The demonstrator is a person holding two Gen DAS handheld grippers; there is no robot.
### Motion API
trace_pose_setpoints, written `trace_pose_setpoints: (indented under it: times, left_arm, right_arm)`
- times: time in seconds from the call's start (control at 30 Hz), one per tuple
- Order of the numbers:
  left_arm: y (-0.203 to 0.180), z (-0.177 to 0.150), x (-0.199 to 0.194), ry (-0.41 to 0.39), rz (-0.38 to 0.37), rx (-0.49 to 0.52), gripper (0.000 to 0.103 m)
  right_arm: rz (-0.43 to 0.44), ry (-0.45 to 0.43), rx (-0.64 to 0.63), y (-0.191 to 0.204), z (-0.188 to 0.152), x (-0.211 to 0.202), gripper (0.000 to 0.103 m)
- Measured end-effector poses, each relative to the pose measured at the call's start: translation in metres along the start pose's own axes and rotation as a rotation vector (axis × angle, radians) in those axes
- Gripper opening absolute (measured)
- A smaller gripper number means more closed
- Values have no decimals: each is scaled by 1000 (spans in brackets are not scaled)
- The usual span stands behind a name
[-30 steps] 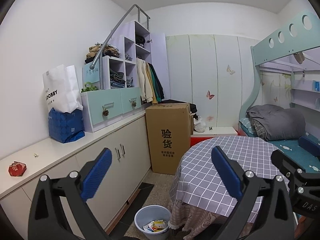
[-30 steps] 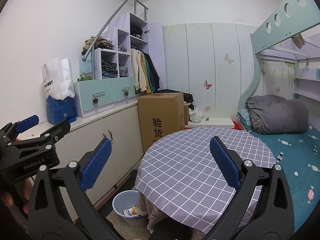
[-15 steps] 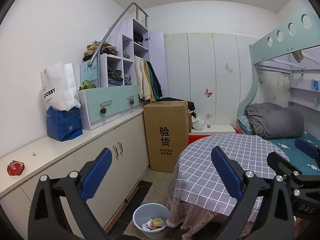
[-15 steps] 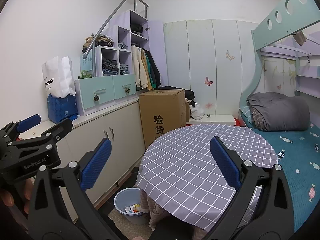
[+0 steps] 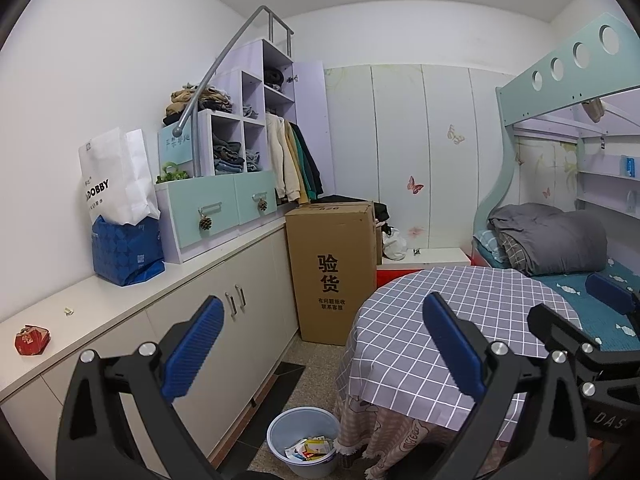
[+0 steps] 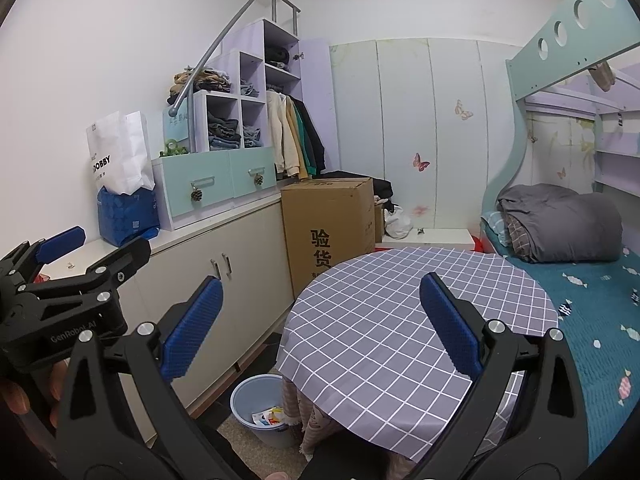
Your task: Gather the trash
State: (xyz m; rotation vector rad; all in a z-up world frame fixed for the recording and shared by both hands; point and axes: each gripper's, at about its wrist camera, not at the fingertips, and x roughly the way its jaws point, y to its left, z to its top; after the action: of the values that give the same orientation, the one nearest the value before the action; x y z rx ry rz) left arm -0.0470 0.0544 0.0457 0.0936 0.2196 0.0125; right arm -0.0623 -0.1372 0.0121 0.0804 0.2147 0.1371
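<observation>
Two pieces of loose trash lie on the long white worktop [image 5: 120, 304], both to the left of the left tongs [image 5: 320, 344].

Item 1: red crumpled wrapper [image 5: 32, 339], far left of the left tongs and level with their tips. Judged light, soft and springy; likely to crush under the pads and slide on the smooth surface. Best hold: across its bulk from above, pads closing on the two broad sides.

Item 2: small pale scrap [image 5: 68, 311], just beyond the wrapper, further along the worktop. Judged nearly weightless and flat; hard to pinch, probably needing one pad slid beneath an edge. Too small to identify.

Receptacle: blue bin [image 5: 304, 440] on the floor, below and between the fingers of the left tongs, beside the checked tablecloth [image 5: 460, 320]. Already holds wrappers [image 5: 310, 449].

Left tongs: spread wide, empty. Right tongs [image 6: 320, 328]: spread wide, empty, over the tablecloth.

In the right wrist view the wrapper is almost wholly hidden behind the left tongs.
</observation>
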Motion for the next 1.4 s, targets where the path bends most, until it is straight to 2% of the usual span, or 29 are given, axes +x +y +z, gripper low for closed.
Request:
trace_pose_setpoints:
  times: [1.4]
  left_arm:
    - [0,-5,-1,11,1,7,98]
  right_arm:
    - [43,48,7,3,-6,7,97]
